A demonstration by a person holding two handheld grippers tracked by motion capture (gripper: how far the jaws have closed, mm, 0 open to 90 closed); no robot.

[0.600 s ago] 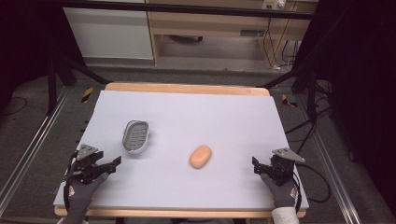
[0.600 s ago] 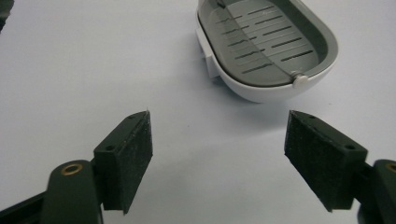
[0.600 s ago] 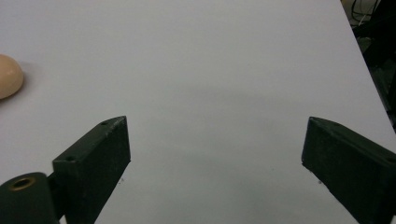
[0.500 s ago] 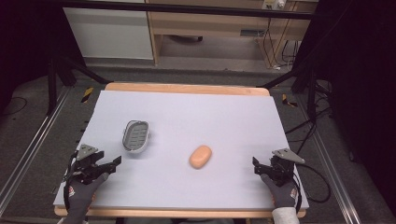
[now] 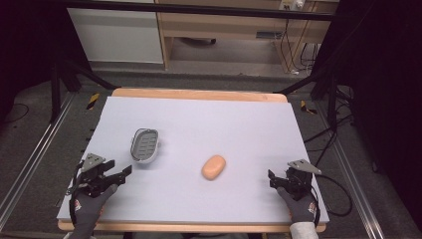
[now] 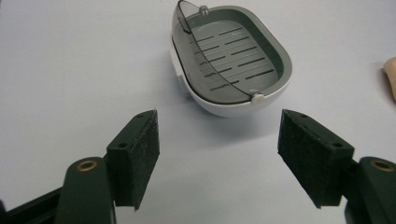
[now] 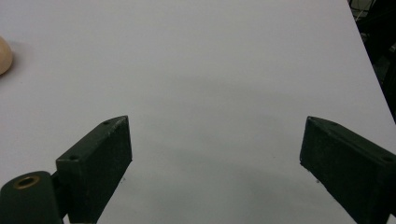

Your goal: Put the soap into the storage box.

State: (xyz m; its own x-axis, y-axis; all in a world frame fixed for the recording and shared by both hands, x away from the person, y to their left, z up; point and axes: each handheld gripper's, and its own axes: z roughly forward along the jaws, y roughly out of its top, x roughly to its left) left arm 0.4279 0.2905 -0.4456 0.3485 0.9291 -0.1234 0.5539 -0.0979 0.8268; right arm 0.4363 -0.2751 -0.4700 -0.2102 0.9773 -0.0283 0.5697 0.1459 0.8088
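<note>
High view: the soap dish [image 5: 145,145] sits just ahead of the left gripper [image 5: 122,173], jaws spread wide and empty. The orange soap [image 5: 214,167] lies mid-table; the right gripper [image 5: 272,178] gapes too, well apart from it.

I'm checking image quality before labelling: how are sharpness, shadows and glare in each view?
High view: soft and low in detail, even light on the table, dark surroundings. Left gripper view: soap dish fairly sharp with a soft shadow beneath it, no strong glare; near pads slightly blurred. Right gripper view: pads soft, faint shadow between them, soap cut off at the edge.
</note>
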